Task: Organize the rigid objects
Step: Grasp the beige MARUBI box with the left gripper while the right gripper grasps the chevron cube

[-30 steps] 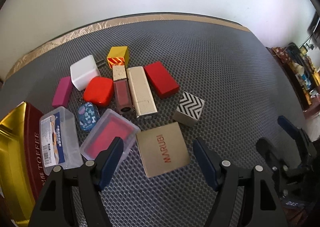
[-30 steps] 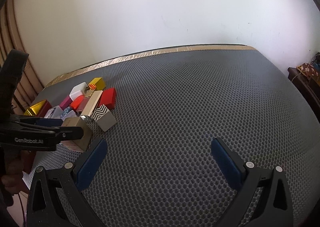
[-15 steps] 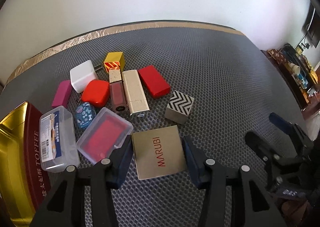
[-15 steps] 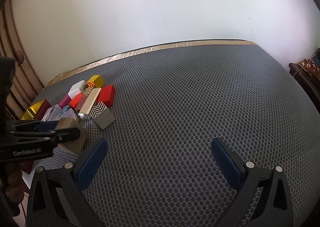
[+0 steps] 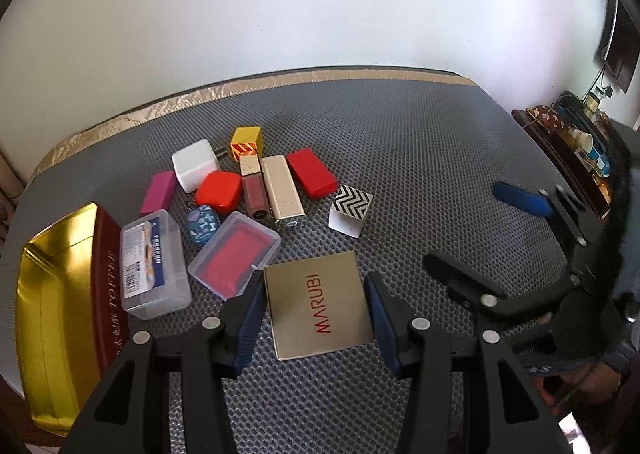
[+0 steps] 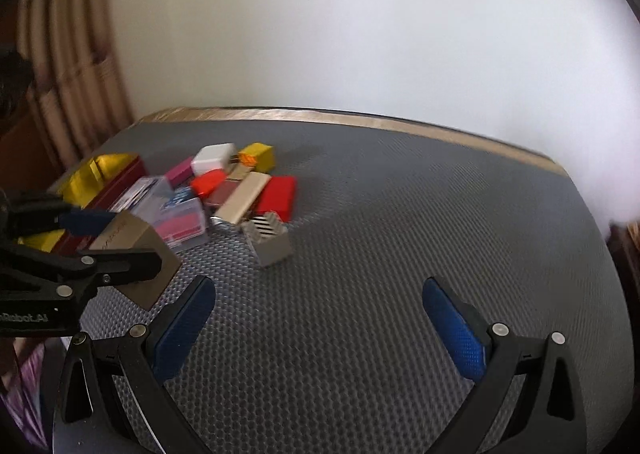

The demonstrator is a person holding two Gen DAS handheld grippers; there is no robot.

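Left gripper (image 5: 318, 312) is clamped on the flat tan square MARUBI box (image 5: 320, 308), which lies on the grey honeycomb mat (image 5: 420, 173) just beside the clear plastic case with red insert (image 5: 234, 256).

Right gripper (image 6: 320, 328), jaws wide apart, hovers over bare mat; the box (image 6: 132, 244) shows at left.

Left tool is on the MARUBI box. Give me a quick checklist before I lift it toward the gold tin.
1. Left tool pads flank the MARUBI box, both sides: ok.
2. Firm contact: cannot tell.
3. Box apart from the clear case with red insert: cannot tell, corners nearly meet.
4. Gold tin open, visible part bare: ok.
5. Labelled clear box lies across the path: not ok.
6. Right tool open, off to the side: ok.
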